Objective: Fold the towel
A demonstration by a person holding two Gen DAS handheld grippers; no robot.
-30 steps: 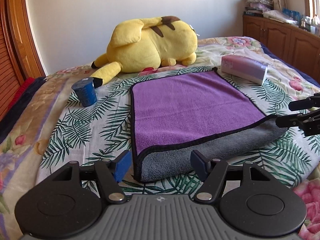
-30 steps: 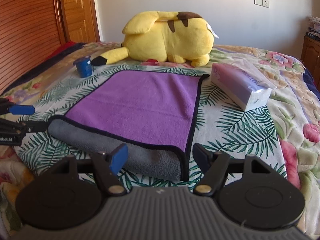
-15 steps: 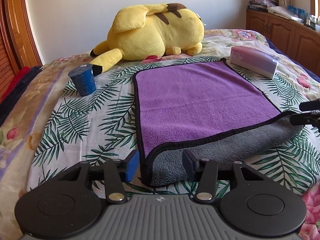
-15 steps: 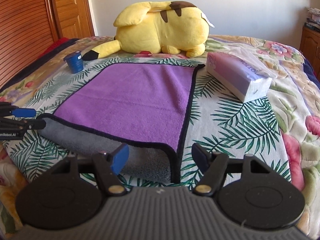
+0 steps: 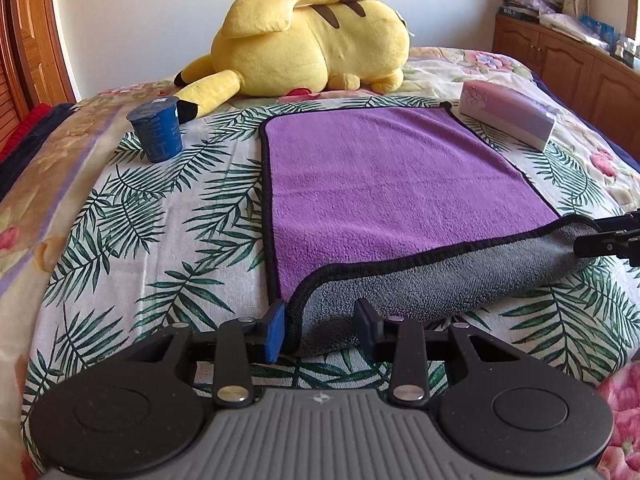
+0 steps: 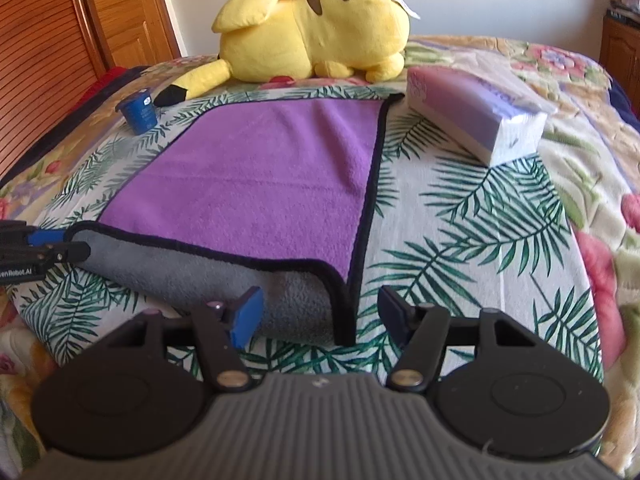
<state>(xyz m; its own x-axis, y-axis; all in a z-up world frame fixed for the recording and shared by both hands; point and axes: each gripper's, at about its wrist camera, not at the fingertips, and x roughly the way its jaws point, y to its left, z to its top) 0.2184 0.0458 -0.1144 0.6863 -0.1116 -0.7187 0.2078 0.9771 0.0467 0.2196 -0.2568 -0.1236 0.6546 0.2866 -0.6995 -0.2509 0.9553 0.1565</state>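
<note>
A purple towel (image 5: 392, 184) with black trim lies flat on the bed; its near edge is rolled over, showing the grey underside (image 5: 432, 284). It also shows in the right wrist view (image 6: 256, 184). My left gripper (image 5: 320, 326) is open, its jaws on either side of the towel's near left corner. My right gripper (image 6: 318, 312) is open, its jaws on either side of the near right corner (image 6: 340, 304). Each gripper shows at the edge of the other's view, the right one (image 5: 608, 236) and the left one (image 6: 40, 246).
A yellow plush toy (image 5: 308, 40) lies at the far end of the bed. A blue cup (image 5: 156, 128) stands left of the towel. A tissue pack (image 5: 508, 118) lies to its right. The leaf-print bedspread (image 5: 160, 240) surrounds the towel. Wooden cabinets (image 5: 568, 64) stand at right.
Both grippers have moved forward and down to the towel's near corners. The left jaws have narrowed around the left corner. The towel has not moved.
</note>
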